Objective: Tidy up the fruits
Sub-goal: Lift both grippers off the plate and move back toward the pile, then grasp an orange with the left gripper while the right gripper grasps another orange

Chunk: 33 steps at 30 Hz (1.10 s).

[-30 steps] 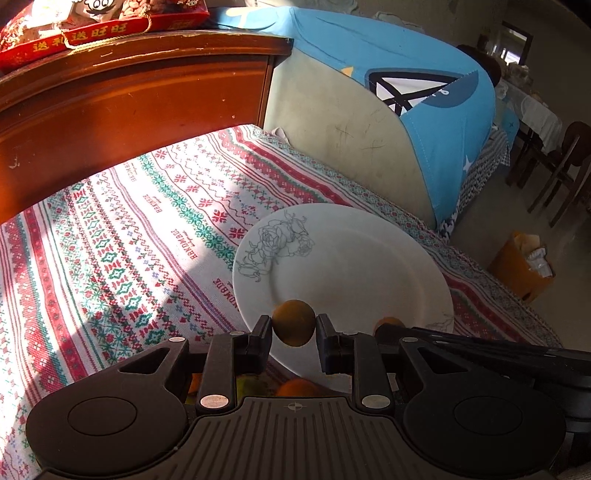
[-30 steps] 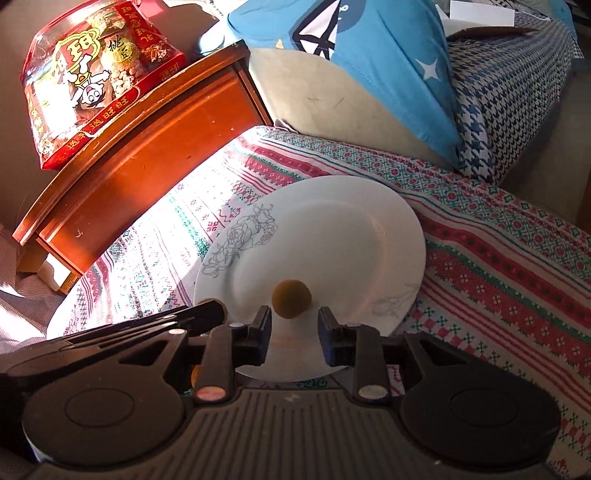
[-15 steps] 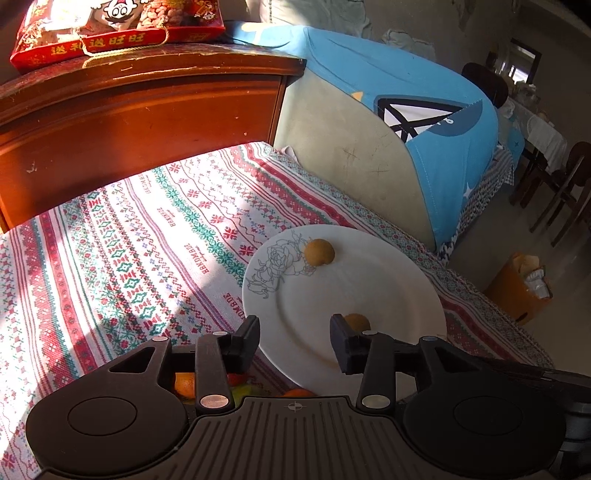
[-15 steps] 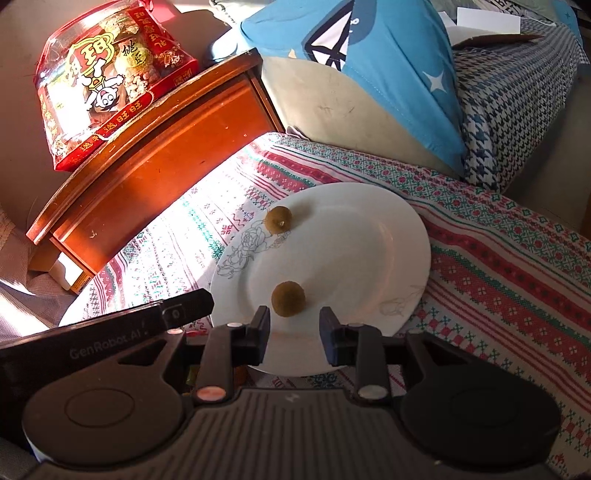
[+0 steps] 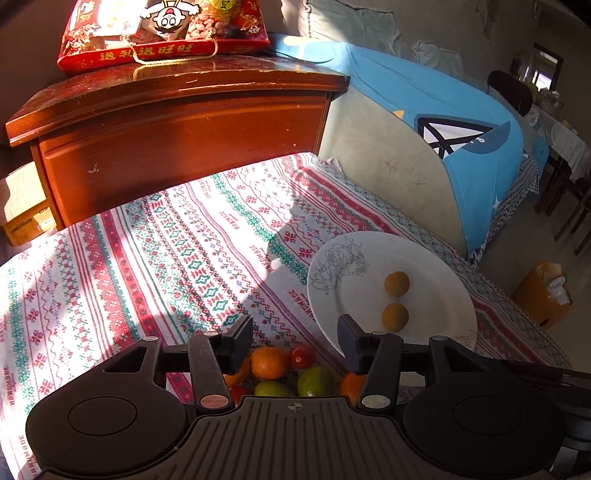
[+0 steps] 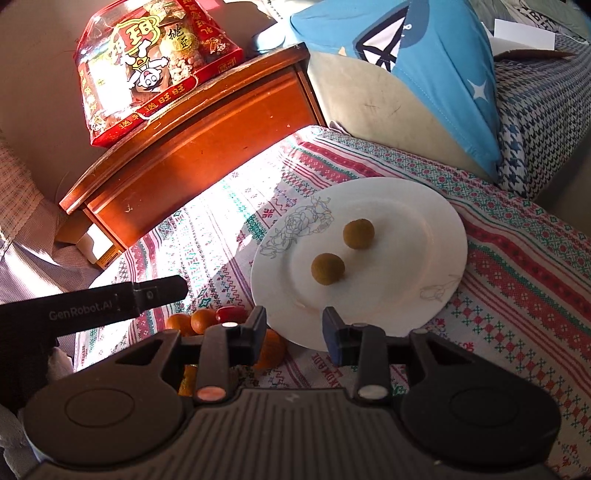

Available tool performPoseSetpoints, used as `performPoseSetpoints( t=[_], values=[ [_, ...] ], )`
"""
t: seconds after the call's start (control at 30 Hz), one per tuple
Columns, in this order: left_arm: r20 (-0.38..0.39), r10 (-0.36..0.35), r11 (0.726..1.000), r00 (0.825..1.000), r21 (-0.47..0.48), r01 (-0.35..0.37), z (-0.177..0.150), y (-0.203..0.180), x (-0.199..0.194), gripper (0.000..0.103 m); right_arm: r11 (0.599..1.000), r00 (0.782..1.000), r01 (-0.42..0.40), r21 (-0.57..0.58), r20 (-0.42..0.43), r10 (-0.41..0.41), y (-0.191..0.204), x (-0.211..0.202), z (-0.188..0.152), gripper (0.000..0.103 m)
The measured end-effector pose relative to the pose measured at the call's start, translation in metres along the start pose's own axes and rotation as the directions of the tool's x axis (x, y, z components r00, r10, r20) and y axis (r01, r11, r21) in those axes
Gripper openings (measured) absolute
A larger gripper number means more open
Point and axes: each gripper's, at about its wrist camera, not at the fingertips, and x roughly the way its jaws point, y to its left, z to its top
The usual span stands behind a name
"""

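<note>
A white plate (image 5: 436, 266) (image 6: 417, 206) with a flower outline lies on the patterned tablecloth and holds two small brown round fruits (image 5: 397, 283) (image 5: 395, 316) (image 6: 358, 233) (image 6: 328, 268). A pile of loose fruit lies just below my left gripper: an orange (image 5: 268, 362), a red one (image 5: 302, 356) and green ones (image 5: 316, 380). In the right wrist view the pile (image 6: 201, 319) shows left of the plate. My left gripper (image 5: 295, 334) is open and empty above the pile. My right gripper (image 6: 294, 325) is open and empty at the plate's near edge.
A wooden cabinet (image 5: 184, 122) (image 6: 207, 136) with a red snack pack (image 5: 162, 33) (image 6: 147, 70) stands behind the table. A sofa with a blue cushion (image 5: 454, 122) (image 6: 413, 62) sits beyond the far right edge. An orange bin (image 5: 543, 295) stands on the floor.
Both grippers opened and let their brown fruits go onto the plate, then drew back. The left gripper moved left over the fruit pile.
</note>
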Motion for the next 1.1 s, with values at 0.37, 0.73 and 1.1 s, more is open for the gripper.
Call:
performPoseSetpoints(
  t=[0.37, 0.73, 1.1],
  values=[
    [-0.024, 0.013, 1.000, 1.000, -0.001, -0.013, -0.019, 0.014, -0.018, 0.050, 0.996, 0.998, -0.053, -0.067, -0.049, 0.050, 0.014, 0.005, -0.016, 0.035],
    [-0.080, 0.017, 1.000, 0.997, 0.009, -0.016, -0.049, 0.025, -0.024, 0.050, 0.996, 0.996, -0.042, -0.082, -0.088, 0.035, 0.018, 0.018, -0.024, 0.035],
    [-0.147, -0.035, 0.997, 0.988, 0.062, 0.045, -0.078, 0.013, -0.020, 0.050, 0.996, 0.995, -0.024, -0.090, -0.102, 0.015, 0.023, 0.031, -0.024, 0.035]
  ],
)
